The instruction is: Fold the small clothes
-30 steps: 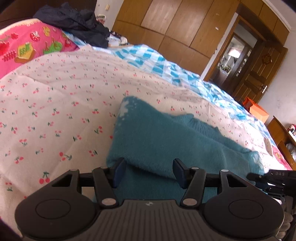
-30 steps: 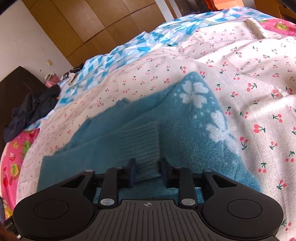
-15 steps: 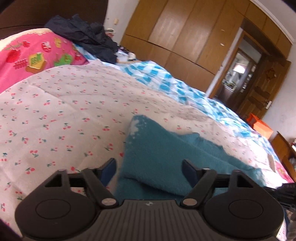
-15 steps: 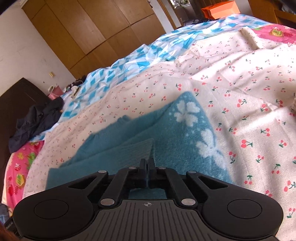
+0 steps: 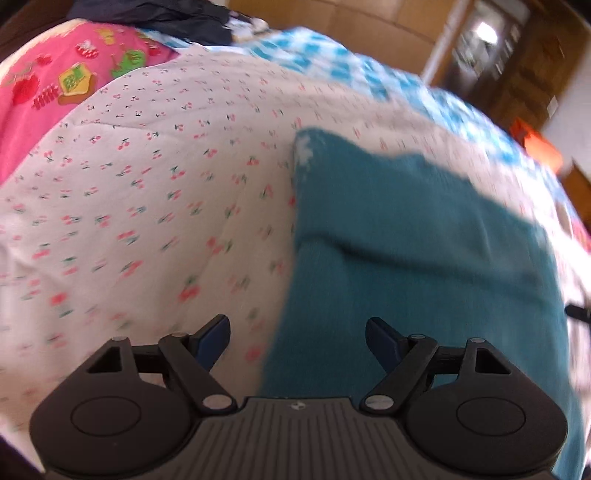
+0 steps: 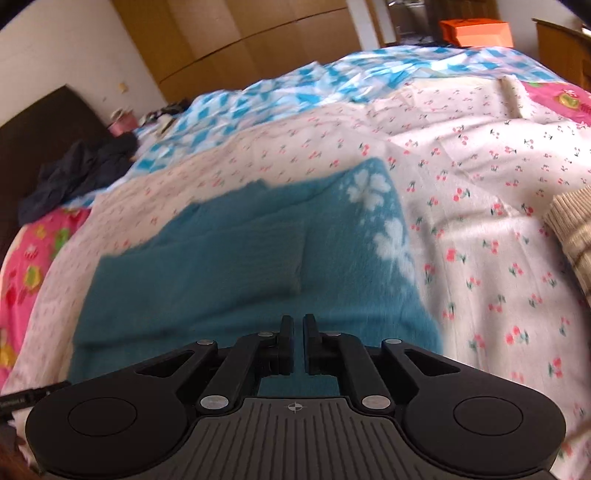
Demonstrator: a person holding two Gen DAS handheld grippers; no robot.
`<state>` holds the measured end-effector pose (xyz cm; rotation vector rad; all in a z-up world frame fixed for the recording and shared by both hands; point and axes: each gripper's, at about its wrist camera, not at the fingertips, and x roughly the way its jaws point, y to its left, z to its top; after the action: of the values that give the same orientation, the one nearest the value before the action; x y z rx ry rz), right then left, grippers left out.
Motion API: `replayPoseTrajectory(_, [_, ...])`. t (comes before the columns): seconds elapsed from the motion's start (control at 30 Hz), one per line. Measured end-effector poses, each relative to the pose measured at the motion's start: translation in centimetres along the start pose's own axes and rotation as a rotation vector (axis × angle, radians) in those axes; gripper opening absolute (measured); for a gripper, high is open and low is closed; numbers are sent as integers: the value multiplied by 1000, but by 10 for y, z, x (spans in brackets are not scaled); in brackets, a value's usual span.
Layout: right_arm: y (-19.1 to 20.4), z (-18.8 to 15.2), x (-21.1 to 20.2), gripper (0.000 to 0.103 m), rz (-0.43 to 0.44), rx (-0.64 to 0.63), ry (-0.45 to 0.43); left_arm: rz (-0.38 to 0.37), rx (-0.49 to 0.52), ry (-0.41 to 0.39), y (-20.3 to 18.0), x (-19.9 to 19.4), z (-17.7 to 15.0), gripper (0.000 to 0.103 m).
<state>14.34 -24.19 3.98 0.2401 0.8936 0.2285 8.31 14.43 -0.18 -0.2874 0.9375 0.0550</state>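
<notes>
Wooden wardrobe doors (image 6: pixel 258 33) are seen behind a bed covered by a cherry-print sheet (image 5: pixel 155 206), with a blue checked quilt (image 6: pixel 280 99) farther back and a pink blanket (image 5: pixel 55 88) at one side. A dark garment (image 6: pixel 81 173) is heaped near the headboard, and a beige ribbed piece of knitwear (image 6: pixel 572 236) is seen at the right edge of the right wrist view. A teal sweater (image 6: pixel 229 266), partly folded and marked with white flowers along one edge, is spread flat on the sheet. The left tool (image 5: pixel 297 341) is held above the sweater's near edge; its jaws have just been opening and stand wide, with nothing gripped. The right tool (image 6: pixel 298 341) is closed, nothing being seen between its fingers, above the teal knit.
</notes>
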Motion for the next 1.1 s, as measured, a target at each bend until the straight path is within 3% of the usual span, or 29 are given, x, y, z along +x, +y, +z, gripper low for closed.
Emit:
replayPoseTrajectory(0.1, [2,-25,-23,9,7,-35,56,13,51,70,5,-24,-15,84])
replayPoseTrajectory(0.27, [-1,-59,-60,10,9,-51,132,-46,54,189,4,-59,-47,79])
replayPoseTrajectory(0.4, [-7,-77,-84,12,-11,-54,178,-48,146,200,-16,-89,-68,73])
replayPoseTrajectory(0.47, [-11,-85,-94,12,-22,-52,187,-85,163,223,-24,-97,-73,68])
replayPoseTrajectory(0.53, [-18,-92,-103,13,-29,-41,196,-105,179,269,-30,-97,-77,64])
replayPoseTrajectory(0.73, [-27,-113,-112,22,-26,-11,258,-47,181,356,-43,-95,-84,62])
replayPoseTrajectory(0.9, [-28,-126,-104,29,-5,-11,308,-12,174,379,-48,-89,-93,62])
replayPoseTrajectory(1.1, [-24,-132,-97,29,-10,-26,339,42,277,388,-69,-73,-105,62])
